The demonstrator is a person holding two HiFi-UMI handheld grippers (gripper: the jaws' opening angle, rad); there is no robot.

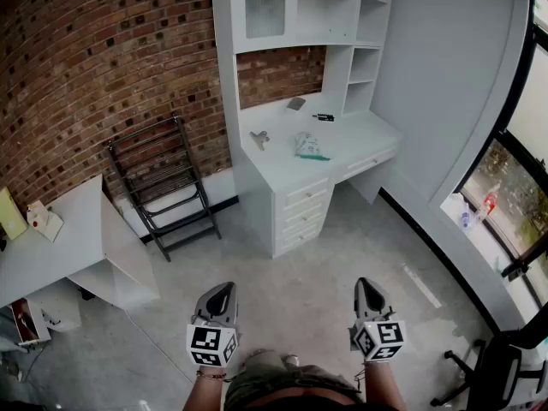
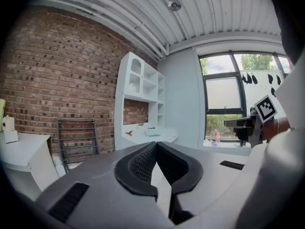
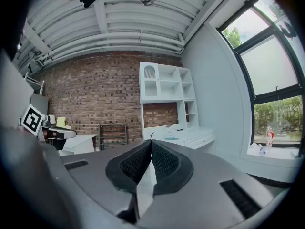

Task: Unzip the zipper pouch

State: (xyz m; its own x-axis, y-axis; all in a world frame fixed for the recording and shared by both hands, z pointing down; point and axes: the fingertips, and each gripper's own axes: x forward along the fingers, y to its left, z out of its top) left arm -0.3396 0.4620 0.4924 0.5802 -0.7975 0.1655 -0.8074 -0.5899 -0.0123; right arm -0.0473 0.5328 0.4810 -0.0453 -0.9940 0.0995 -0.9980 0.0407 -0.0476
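Observation:
The zipper pouch (image 1: pixel 310 146), pale with a teal edge, lies on the white desk (image 1: pixel 282 174) across the room; it shows small and far off as the pouch (image 2: pixel 152 132) in the left gripper view and the pouch (image 3: pixel 171 138) in the right gripper view. Low in the head view, my left gripper (image 1: pixel 219 291) and right gripper (image 1: pixel 368 282) are held side by side above the concrete floor, pointing toward the desk. Both are shut with nothing between the jaws, as the left gripper (image 2: pixel 156 143) and right gripper (image 3: pixel 151 141) show close up. Neither is anywhere near the pouch.
A small grey tool (image 1: pixel 260 138), a black pen (image 1: pixel 324 117) and a grey item (image 1: pixel 295 104) also lie on the desk. A black metal rack (image 1: pixel 167 182) leans on the brick wall. A low white table (image 1: pixel 77 229) stands left, an office chair (image 1: pixel 497 371) right.

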